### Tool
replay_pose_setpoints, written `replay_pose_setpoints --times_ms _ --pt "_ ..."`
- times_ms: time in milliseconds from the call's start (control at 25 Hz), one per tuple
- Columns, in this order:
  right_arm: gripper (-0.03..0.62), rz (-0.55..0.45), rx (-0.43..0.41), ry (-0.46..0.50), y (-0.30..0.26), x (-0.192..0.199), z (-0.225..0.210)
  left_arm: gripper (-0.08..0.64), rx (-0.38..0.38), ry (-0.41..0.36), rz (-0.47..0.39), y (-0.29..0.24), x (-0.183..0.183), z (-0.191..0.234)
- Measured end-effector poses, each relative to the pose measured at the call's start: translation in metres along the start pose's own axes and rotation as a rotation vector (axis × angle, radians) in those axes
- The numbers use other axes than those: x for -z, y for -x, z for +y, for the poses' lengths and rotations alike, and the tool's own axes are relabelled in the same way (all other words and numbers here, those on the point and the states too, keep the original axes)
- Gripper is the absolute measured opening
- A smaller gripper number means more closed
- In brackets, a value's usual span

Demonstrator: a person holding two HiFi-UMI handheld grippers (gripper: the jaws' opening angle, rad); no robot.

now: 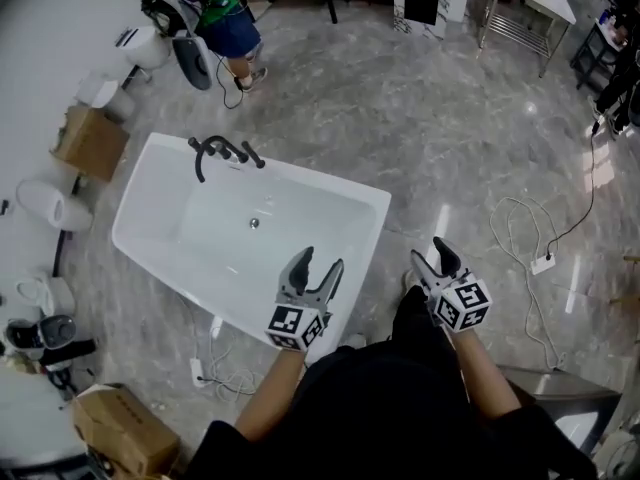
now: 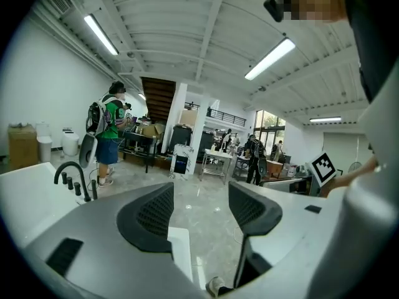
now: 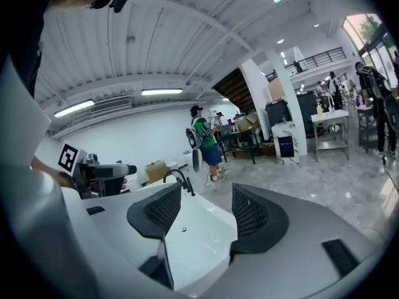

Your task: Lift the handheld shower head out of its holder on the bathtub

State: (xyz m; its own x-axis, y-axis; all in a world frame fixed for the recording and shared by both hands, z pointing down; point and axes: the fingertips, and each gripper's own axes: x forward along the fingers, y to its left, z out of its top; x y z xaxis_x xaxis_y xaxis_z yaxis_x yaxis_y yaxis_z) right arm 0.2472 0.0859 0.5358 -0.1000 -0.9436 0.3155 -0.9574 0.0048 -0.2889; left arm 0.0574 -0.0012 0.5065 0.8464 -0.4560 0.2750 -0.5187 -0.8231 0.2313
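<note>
A white bathtub [image 1: 150, 183] stands on the marble floor at centre left. On its far rim is a black tap set with the handheld shower head [image 1: 222, 153], also seen small in the left gripper view [image 2: 76, 180] and the right gripper view [image 3: 178, 182]. My left gripper [image 1: 322, 260] hangs open over the tub's near rim, far from the taps. My right gripper [image 1: 428, 253] is open beside the tub's near right corner. Both hold nothing; their jaws stand apart in each gripper view [image 2: 201, 204] [image 3: 206, 207].
A person in a green shirt [image 1: 215, 18] stands beyond the tub's far end. Cardboard boxes [image 1: 90, 140] [image 1: 125, 428] and toilets [image 1: 45, 203] line the left wall. A cable with a power strip [image 1: 543, 263] lies on the floor at right. A metal table [image 1: 525, 8] is at the back.
</note>
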Motion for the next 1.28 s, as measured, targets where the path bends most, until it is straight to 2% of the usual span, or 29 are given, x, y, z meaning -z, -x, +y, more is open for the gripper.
replay_pose_setpoints --times_ms 120,320,440,800,1280 --pt "0.224 -0.005 -0.049 0.049 -0.022 -0.029 -0.034 0.253 -0.018 -0.007 0.004 -0.039 -0.013 -0.005" --pt "0.224 0.001 -0.082 0.034 -0.043 -0.052 -0.089 0.253 -0.081 -0.005 -0.023 -0.083 -0.03 -0.015" --pt "0.224 0.029 -0.104 0.028 -0.056 -0.054 -0.109 0.253 -0.115 0.013 -0.006 -0.103 -0.028 -0.013" --pt "0.225 0.091 -0.188 0.016 -0.08 -0.053 -0.123 0.253 -0.174 0.046 0.009 -0.133 -0.031 -0.012" --pt "0.224 0.096 -0.284 0.058 -0.097 -0.071 -0.149 0.255 -0.273 0.045 -0.02 -0.166 -0.042 -0.008"
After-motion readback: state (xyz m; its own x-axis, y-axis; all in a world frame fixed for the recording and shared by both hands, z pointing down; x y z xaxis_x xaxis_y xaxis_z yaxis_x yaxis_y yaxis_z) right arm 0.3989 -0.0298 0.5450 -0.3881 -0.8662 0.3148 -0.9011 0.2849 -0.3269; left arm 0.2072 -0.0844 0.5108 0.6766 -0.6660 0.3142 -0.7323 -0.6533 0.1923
